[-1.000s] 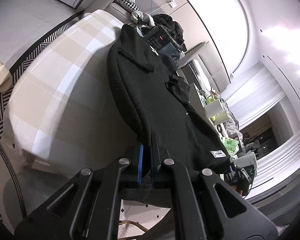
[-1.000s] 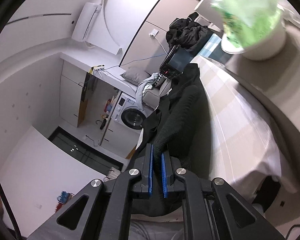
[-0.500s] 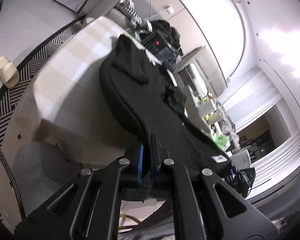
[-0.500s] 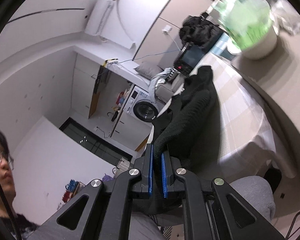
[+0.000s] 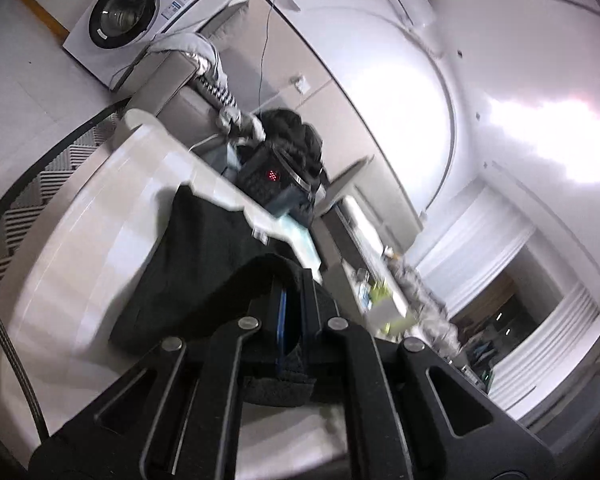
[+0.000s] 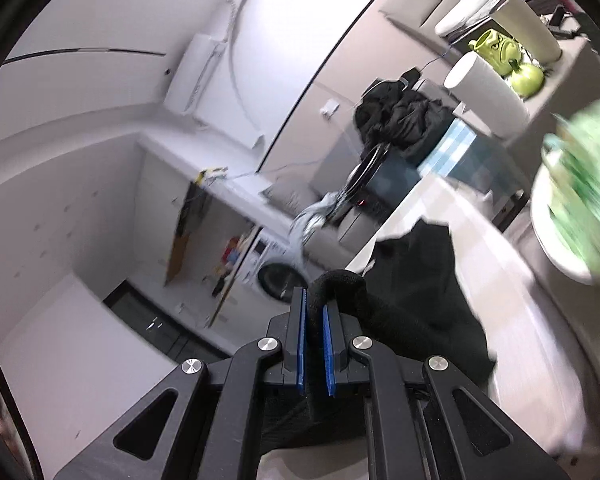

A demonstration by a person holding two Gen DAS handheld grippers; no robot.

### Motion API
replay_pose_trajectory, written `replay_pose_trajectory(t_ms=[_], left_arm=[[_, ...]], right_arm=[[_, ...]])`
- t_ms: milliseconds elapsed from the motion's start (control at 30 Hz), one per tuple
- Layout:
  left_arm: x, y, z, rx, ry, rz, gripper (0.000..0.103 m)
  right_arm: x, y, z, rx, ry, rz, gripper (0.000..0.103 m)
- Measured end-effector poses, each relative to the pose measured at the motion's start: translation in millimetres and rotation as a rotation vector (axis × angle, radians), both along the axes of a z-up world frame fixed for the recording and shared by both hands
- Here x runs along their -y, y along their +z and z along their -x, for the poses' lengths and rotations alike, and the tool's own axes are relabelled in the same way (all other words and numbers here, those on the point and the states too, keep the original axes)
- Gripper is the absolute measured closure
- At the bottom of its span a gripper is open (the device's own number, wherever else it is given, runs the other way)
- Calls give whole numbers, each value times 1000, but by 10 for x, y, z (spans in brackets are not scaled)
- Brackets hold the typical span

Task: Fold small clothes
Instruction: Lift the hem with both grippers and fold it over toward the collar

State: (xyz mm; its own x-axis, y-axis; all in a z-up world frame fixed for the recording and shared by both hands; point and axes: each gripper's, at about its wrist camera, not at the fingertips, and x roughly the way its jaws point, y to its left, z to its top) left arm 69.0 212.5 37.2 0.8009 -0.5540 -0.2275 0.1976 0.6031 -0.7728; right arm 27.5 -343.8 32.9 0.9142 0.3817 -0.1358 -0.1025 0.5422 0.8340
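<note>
Both claws are clamped on the black knitted garment (image 5: 204, 256): left gripper (image 5: 294, 312) and right gripper (image 6: 315, 312) each pinch an edge. Ahead, the rest drapes onto the pale checked table (image 5: 100, 216). Risk: thin bite slips, dropping the fold crooked.

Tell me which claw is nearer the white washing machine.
Left, though this is a hedged call. The washing machine sits off to the left claw's side of the table; the right claw sees it beyond the black garment both claws grip.
</note>
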Motion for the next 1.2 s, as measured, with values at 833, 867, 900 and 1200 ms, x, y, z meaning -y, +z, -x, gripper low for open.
replay_pose_trajectory(t_ms=[833,867,900,1200], left_arm=[[162,-858,-3966,-206,249,-145,7],[121,-848,-3943,-183,273,-128,6],[88,-836,-3916,-159,264,-107,6],[222,-1024,-3663,-334,101,-155,26]], right_arm=[[71,-354,-3068,-244,-390,158,43],[87,-346,-2992,-236,-379,158,43],[86,-337,-2948,-231,-357,167,43],[-185,-809,-3182,-470,-2,150,42]])
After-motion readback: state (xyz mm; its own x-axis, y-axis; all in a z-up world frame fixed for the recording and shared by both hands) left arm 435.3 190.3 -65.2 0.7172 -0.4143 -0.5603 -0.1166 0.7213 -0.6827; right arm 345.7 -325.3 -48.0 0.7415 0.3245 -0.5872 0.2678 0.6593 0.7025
